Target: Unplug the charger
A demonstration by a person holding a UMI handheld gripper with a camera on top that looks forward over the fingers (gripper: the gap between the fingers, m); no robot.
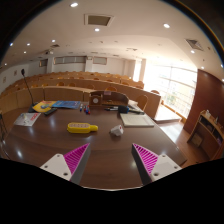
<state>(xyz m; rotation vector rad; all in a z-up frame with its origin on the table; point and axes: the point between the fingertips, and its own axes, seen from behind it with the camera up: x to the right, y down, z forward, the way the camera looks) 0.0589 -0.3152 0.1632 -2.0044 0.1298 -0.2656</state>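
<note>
My gripper is open over a dark wooden table, its two magenta pads wide apart with nothing between them. Beyond the fingers lies a yellow oblong object that may be a power strip. A small white object, possibly the charger, sits just to its right. Both are well ahead of the fingertips. I cannot make out a plug or cable.
Papers and a blue-and-yellow item lie at the far left of the table, with a dark box at the back. Curved rows of wooden desks fill the hall behind. Bright windows are at the right.
</note>
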